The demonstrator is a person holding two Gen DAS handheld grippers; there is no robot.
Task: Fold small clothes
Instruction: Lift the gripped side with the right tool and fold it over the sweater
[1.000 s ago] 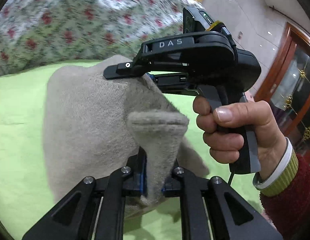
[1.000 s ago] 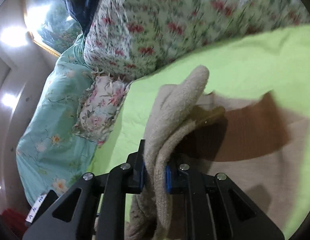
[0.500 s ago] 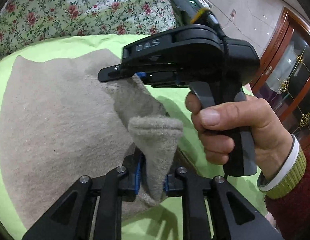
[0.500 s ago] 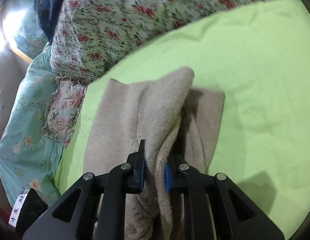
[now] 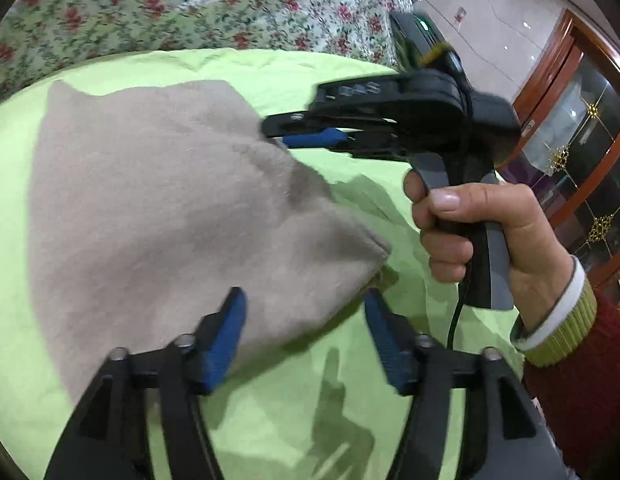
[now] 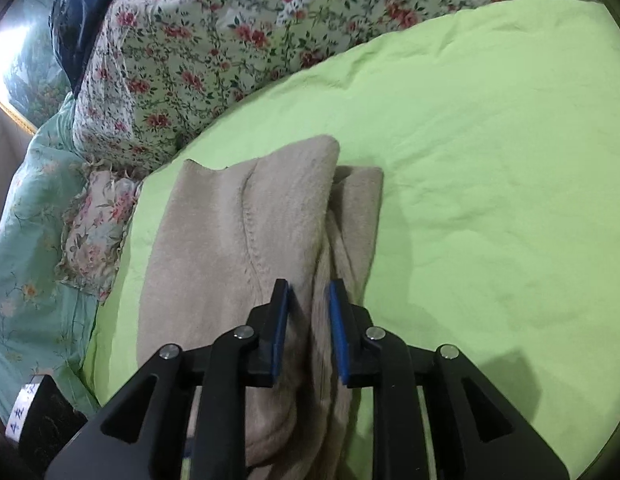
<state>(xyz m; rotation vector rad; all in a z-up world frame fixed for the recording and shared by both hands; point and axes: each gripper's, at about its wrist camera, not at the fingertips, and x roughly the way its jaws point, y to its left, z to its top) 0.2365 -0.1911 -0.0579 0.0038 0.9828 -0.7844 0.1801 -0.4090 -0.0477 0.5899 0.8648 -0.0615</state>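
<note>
Left gripper, jaws opening wide, and right gripper, jaws parting slightly, both release the beige garment lying folded on the green bed. Floral quilt borders the bed's far edge; a wooden cabinet stands beyond.

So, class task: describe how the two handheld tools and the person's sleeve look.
Both tools are black with blue pads: left tool, right tool. The right one has a grey-sided pistol handle, white lettering, a black cable. The sleeve is dark red over an olive ribbed cuff and white lining.
</note>
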